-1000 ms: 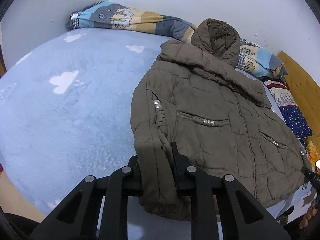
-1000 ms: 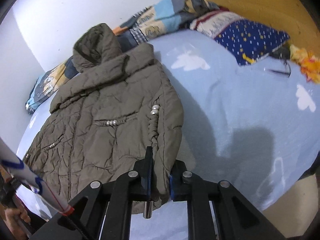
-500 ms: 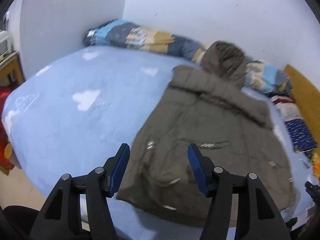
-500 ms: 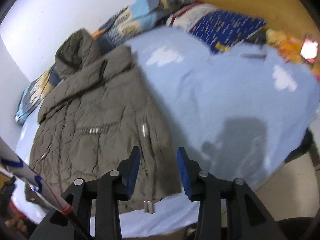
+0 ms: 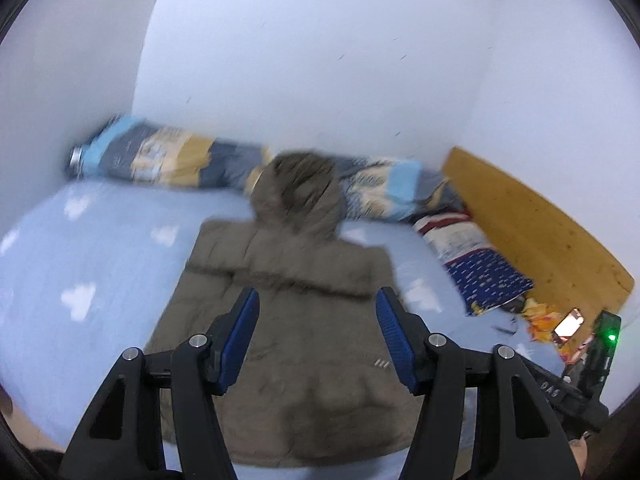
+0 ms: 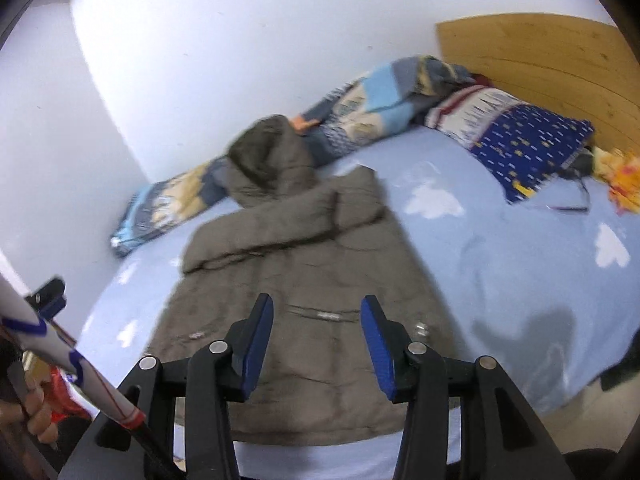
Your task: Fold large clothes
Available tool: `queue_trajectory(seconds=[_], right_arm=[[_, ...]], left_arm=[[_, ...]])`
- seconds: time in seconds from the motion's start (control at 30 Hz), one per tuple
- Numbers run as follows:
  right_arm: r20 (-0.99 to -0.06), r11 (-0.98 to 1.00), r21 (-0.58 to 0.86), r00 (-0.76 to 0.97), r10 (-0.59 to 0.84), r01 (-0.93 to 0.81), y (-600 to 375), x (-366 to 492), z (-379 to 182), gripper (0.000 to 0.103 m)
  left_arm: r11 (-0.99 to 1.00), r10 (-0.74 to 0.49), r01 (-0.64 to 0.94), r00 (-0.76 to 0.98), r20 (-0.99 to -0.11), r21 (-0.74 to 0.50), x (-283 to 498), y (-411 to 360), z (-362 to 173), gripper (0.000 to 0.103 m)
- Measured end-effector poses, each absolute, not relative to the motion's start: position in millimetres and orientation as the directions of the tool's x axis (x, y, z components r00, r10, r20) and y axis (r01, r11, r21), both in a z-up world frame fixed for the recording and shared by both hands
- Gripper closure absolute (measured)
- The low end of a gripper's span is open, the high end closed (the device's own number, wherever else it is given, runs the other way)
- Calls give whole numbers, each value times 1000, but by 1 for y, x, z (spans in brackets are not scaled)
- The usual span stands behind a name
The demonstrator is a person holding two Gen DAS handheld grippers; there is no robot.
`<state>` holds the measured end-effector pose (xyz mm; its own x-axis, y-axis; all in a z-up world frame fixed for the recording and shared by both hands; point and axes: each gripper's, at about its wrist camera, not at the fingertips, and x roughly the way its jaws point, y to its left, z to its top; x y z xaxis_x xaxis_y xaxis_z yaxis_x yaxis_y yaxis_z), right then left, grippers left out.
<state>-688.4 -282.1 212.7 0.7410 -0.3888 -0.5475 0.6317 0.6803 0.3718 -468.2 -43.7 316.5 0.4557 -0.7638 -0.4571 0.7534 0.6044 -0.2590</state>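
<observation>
Surface: pale-blue cloud-print bed [image 5: 80, 264] | olive hooded coat [image 6: 296, 280] spread flat | rolled quilt [image 5: 168, 160] by white wall | left gripper [image 5: 316, 336] parted, empty | right gripper [image 6: 318, 340] opening, empty

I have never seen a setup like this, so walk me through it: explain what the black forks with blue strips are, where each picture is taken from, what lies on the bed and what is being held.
No robot here: a person carries a two-fingered tool in each hand, each with a camera looking along its fingers. One picture comes from the left hand-held gripper, the other from the right hand-held gripper. The blue strips are grip pads.

A padded olive-brown hooded coat lies flat on the light blue cloud-print bed sheet. A rolled patchwork quilt lies against the wall, and a dark blue patterned pillow by the wooden headboard.

Nothing is held: the left's jaws are apart and empty, the right's are opening with nothing between them.
</observation>
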Motion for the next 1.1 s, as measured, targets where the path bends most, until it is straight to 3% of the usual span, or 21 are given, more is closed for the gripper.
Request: queue_trajectory(seconds=[0.2,0.4,0.7,0.87,1.1], right_arm=[[-431,755,363,817,-384,546,-254,-687,275,47],[-369,785,307,827,-424,539,-241,-687,312,40],[-493,750,339,787,-373,568,-258,-648,280,39],[-528,768,326,780,-335,551,-261,-627,269,39],[-567,773,348,776,-277,530,-283,-596,249,39]], left_arm=[[566,-803,797,476,-359,-209,-494,-36,377,37],[559,-807,805,471,-357,-201,-483,-46,385,35],[560,-757,801,390,-524,-213,-448,-84,312,34],[609,-695,778,431,-576,-153,-430,-90,288,35],[660,-648,731,440,-621,-171,-387,-107,263,34]])
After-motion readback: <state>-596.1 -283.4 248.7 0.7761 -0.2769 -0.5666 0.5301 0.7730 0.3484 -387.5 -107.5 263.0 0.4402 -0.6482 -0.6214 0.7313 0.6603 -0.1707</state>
